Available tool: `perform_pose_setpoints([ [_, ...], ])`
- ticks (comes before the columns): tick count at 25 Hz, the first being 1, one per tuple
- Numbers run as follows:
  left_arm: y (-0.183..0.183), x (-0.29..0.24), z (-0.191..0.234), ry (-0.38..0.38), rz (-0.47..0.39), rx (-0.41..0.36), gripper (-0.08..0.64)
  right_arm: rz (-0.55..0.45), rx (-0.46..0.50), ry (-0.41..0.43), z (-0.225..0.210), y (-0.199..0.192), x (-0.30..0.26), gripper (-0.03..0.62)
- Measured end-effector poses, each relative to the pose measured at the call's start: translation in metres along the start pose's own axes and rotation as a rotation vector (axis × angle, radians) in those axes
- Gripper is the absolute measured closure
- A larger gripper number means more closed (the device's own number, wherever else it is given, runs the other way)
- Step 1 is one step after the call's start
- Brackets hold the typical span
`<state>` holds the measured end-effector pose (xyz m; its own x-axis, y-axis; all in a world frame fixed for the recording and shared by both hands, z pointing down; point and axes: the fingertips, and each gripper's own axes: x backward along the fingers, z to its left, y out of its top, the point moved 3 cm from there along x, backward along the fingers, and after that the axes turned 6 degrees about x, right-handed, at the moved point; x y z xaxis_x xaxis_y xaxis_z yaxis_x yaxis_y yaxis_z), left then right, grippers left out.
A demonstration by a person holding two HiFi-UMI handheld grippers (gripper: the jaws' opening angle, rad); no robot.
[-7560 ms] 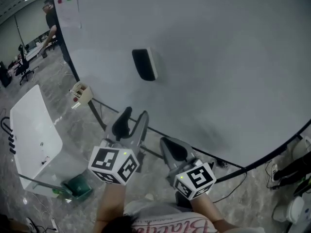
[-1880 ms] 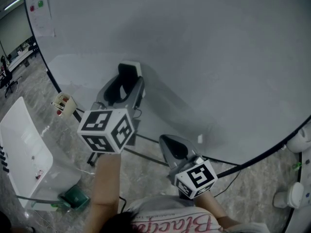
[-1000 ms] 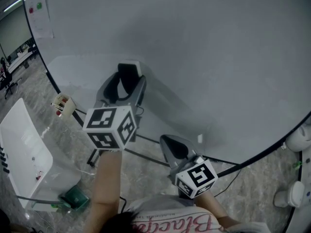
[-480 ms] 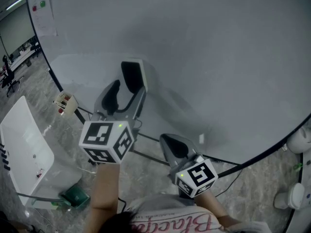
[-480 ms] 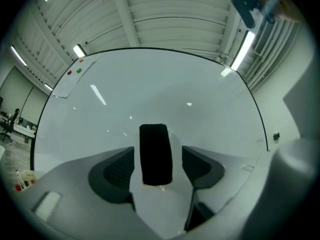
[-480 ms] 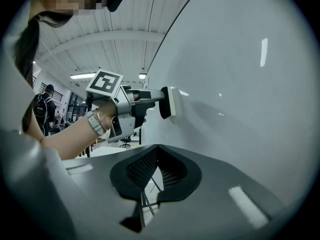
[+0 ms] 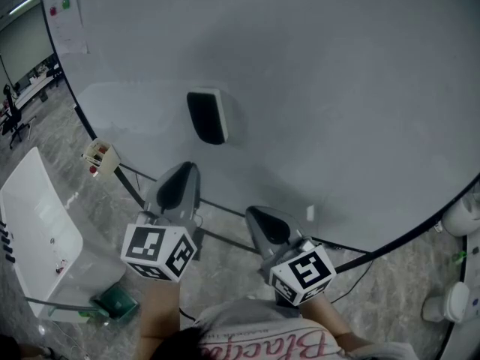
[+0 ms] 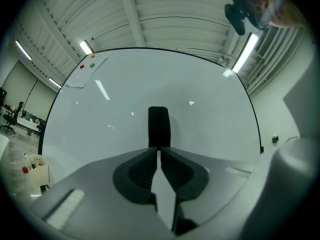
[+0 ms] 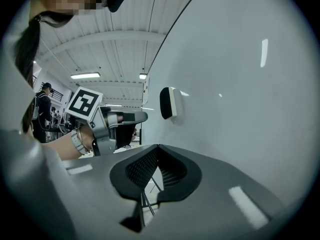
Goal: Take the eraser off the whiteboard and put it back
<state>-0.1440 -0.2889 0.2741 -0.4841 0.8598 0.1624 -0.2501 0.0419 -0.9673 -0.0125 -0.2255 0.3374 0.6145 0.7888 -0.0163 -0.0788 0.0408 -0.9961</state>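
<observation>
The black eraser (image 7: 207, 116) with its white back clings upright to the whiteboard (image 7: 337, 88), alone. It shows dead ahead in the left gripper view as eraser (image 8: 159, 126) and sideways in the right gripper view as eraser (image 9: 167, 103). My left gripper (image 7: 187, 169) hangs below it, clear of the board. Its jaws have just been closing and now meet with nothing between them, as the left gripper (image 8: 158, 150) shows. My right gripper (image 7: 255, 216) is shut and empty near the board's lower edge, and sees the left gripper (image 9: 135, 116) beside it.
A small marker holder (image 7: 100, 157) hangs at the board's lower left rim. A white table (image 7: 37, 223) and a green object (image 7: 116, 302) stand on the floor at left. Papers with magnets (image 7: 64, 13) sit at the board's top left. A person (image 9: 42, 104) stands far off.
The left gripper, whose open jaws stood around the eraser, drew back and down from the board and closed empty. The eraser stayed on the board. The right gripper kept still.
</observation>
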Motion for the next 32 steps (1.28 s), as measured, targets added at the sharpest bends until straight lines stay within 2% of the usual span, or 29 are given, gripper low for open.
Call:
perform_pose_setpoints([
  [3, -0.011, 0.011, 0.0, 0.0, 0.01, 0.012, 0.558, -0.001, -0.002, -0.006, -0.001, 0.0, 0.001, 0.591],
  [14, -0.034, 0.041, -0.001, -0.03, 0.019, 0.068, 0.558, 0.004, -0.012, -0.033, -0.003, -0.002, 0.004, 0.592],
  [23, -0.04, 0.054, -0.011, -0.072, -0.017, 0.064, 0.559, 0.009, 0.006, -0.041, -0.004, -0.001, 0.005, 0.592],
  [32, -0.042, 0.058, -0.013, -0.073, -0.016, 0.073, 0.559, 0.013, 0.028, -0.03, 0.0, 0.0, 0.005, 0.592],
])
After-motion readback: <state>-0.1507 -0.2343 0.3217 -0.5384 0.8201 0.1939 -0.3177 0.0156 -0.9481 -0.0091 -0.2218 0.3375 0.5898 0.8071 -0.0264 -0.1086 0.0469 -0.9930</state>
